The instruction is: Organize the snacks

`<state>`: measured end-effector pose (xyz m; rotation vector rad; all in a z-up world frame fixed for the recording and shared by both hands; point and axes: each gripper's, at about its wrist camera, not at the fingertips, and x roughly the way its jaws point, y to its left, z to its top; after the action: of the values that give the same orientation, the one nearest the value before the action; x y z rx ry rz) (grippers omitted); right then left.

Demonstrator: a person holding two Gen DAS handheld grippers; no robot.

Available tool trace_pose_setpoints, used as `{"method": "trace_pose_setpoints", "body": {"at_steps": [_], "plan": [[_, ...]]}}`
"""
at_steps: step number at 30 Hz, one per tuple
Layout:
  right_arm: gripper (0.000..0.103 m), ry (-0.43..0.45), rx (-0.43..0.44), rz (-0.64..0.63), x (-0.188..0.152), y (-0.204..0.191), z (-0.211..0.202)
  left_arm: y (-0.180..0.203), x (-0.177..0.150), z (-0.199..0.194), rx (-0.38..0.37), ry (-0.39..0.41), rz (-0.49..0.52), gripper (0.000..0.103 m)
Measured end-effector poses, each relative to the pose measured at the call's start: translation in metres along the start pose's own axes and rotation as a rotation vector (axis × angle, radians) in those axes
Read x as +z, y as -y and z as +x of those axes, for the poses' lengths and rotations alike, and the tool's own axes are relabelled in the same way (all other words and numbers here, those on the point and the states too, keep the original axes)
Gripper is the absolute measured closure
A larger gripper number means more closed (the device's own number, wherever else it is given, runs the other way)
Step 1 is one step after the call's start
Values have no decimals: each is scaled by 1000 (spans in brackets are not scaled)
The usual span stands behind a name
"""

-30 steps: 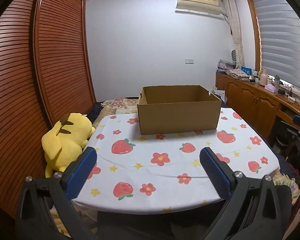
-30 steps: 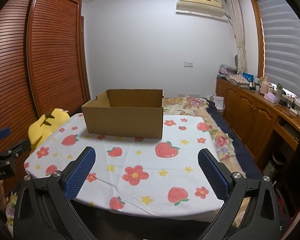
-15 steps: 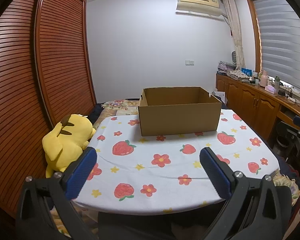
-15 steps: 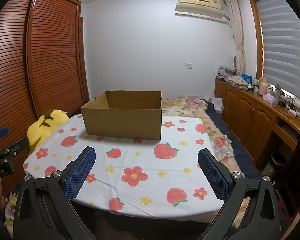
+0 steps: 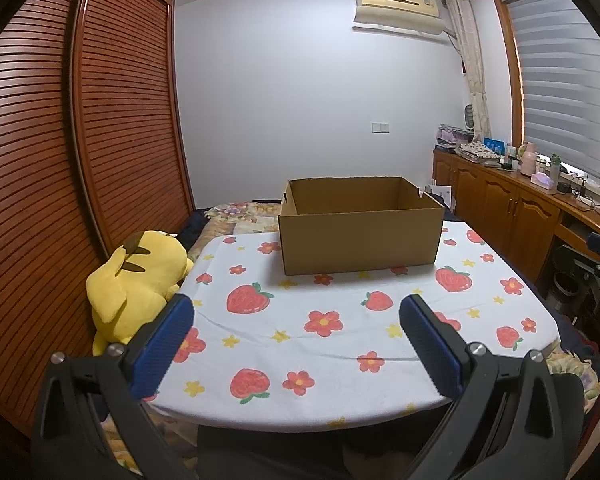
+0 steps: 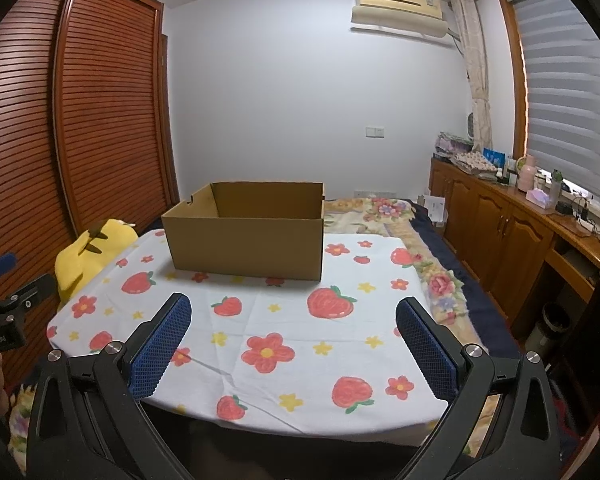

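Table [image 5: 340, 360] with a strawberry-print cloth, open cardboard box [image 5: 360, 240] sitting at its far end, yellow plush [image 5: 136, 280] off its left side. Left gripper [image 5: 296, 320] and right gripper [image 6: 294, 320] both gape wide, holding nothing.

home bedroom | louvered wardrobe [image 5: 80, 160] | bedding [image 6: 384, 208] | plush toy [image 5: 136, 284]

Matt brown cardboard box [image 5: 360, 240] sits on printed cloth tablecloth [image 5: 340, 332]; glossy slatted wooden wardrobe [image 5: 80, 140]; fuzzy plush toy [image 5: 136, 284].
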<state>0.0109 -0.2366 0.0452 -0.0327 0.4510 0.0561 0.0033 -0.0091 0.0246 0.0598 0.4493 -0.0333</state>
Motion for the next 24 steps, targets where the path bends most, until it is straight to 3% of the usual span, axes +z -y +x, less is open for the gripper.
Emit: {"method": "trace_pose_setpoints", "body": {"at_steps": [24], "plan": [[0, 12, -11, -8, 2, 2, -2, -2, 1, 2, 0, 3, -1, 0]]}}
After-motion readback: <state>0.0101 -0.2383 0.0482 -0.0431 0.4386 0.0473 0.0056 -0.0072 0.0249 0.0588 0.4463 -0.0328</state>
